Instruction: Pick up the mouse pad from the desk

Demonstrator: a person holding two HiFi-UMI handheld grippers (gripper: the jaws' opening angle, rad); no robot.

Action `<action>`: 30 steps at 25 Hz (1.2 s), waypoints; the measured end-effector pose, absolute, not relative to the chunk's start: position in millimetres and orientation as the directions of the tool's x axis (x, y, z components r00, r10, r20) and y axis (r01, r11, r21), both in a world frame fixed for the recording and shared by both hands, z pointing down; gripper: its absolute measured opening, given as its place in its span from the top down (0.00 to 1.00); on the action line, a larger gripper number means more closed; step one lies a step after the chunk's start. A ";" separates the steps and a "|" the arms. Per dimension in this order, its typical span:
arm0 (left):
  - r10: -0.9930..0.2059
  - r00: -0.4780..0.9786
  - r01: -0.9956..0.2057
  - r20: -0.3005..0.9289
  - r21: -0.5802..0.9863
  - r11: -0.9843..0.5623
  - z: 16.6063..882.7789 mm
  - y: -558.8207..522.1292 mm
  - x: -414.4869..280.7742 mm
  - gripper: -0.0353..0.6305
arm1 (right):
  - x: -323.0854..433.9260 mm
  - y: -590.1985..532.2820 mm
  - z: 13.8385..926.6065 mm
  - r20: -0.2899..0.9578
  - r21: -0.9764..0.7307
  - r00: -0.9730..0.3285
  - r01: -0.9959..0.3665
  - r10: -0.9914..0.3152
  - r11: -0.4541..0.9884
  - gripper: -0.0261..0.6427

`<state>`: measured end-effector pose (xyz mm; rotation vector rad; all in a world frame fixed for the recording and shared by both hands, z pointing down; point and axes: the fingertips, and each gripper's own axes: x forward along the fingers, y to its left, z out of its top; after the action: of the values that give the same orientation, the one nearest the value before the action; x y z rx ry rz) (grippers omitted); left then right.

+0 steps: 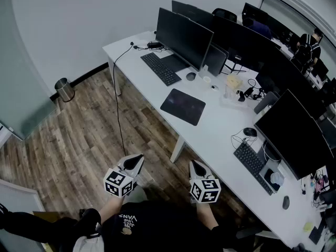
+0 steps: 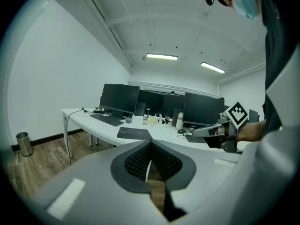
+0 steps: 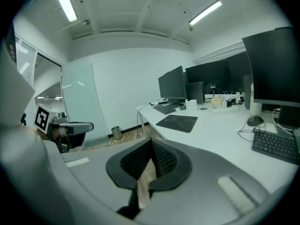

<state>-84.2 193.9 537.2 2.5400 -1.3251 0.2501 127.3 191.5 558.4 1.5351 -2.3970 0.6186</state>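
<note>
The dark, flat, rectangular mouse pad (image 1: 182, 106) lies on the white bench (image 1: 223, 127), close to its front edge. Bare bench surface borders all four pad edges. The black keyboard (image 1: 160, 68) sits apart behind it. The left tool (image 1: 137, 157) and right tool (image 1: 195, 164) are both clenched and empty. They are held over the wood floor (image 1: 89, 125), well apart from the pad.

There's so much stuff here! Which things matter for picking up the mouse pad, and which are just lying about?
For the job: mouse pad; desk it lies on; left gripper and right gripper, both with jaws shut and empty.

Just lying about: keyboard and monitor beyond the pad; mouse; waste bin on the floor.
</note>
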 end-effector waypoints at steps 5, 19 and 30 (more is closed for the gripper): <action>-0.782 0.563 -0.824 0.266 0.111 -0.556 540.3 175.7 -83.7 0.94 | 133.1 172.3 557.9 0.385 -0.220 -0.397 -0.916 -0.833 0.335 0.95; -0.701 0.664 -0.746 0.259 0.172 -0.643 540.6 66.1 -132.9 0.66 | 84.8 66.2 544.6 0.399 -0.212 -0.244 -0.962 -0.884 0.170 0.68; -0.553 0.780 -0.615 0.291 0.196 -0.764 556.1 -15.7 -164.6 0.66 | 47.5 22.0 550.0 0.414 -0.211 -0.099 -0.977 -0.905 0.010 0.68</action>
<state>-164.6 -15.7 556.1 2.6929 -0.9039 0.3135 47.5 22.0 550.0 1.9927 -2.1113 0.6737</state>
